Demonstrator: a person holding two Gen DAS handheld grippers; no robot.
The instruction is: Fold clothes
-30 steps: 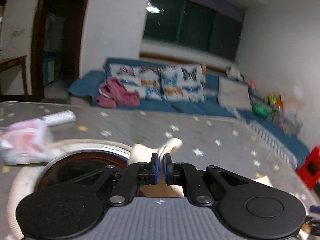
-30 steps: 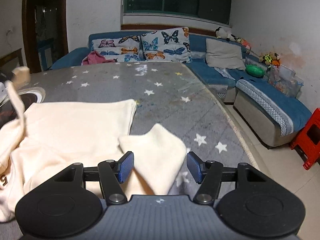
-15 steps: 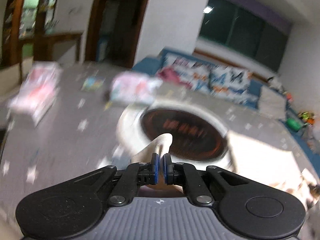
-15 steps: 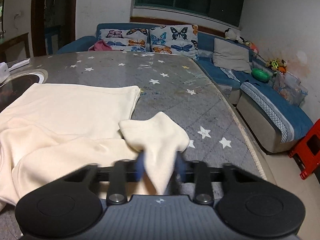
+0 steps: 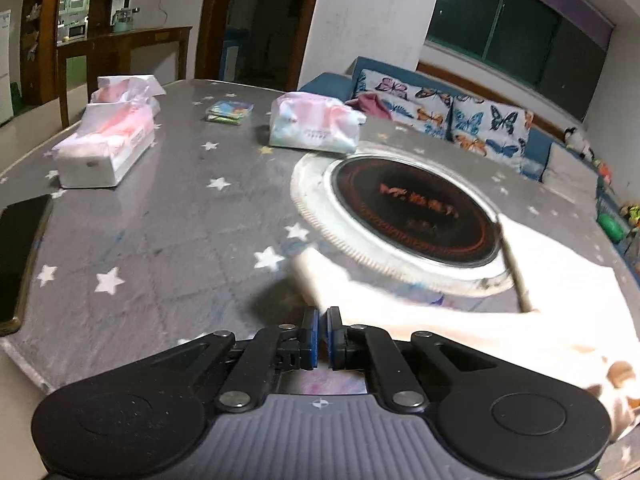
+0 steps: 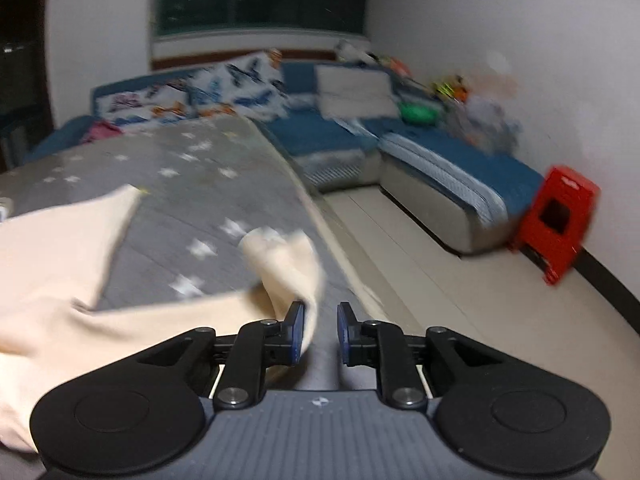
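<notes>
A cream garment (image 5: 560, 292) lies on the grey star-patterned table (image 5: 160, 220), spread to the right of the round cooktop. My left gripper (image 5: 320, 320) is shut low over the table, and a blurred cream sleeve runs from its tips back to the garment. In the right wrist view the garment body (image 6: 60, 260) lies at the left. Its other sleeve end (image 6: 292, 264) stands bunched near the table's right edge. My right gripper (image 6: 319, 320) has its jaws opening. The sleeve cloth rests against the left pad, partly between the jaws, and the right pad is off it.
A round black cooktop (image 5: 412, 212) sits in the table. Two tissue packs (image 5: 108, 144) (image 5: 316, 120), a small packet (image 5: 230, 112) and a dark phone (image 5: 20, 252) lie on the left half. A blue sofa (image 6: 440, 168) and a red stool (image 6: 560, 220) stand beyond the table's right edge.
My left gripper swung left and sank, still shut, drawing the sleeve out across the table. My right gripper closed on the other sleeve end, carried it right toward the table edge, then parted its jaws.
</notes>
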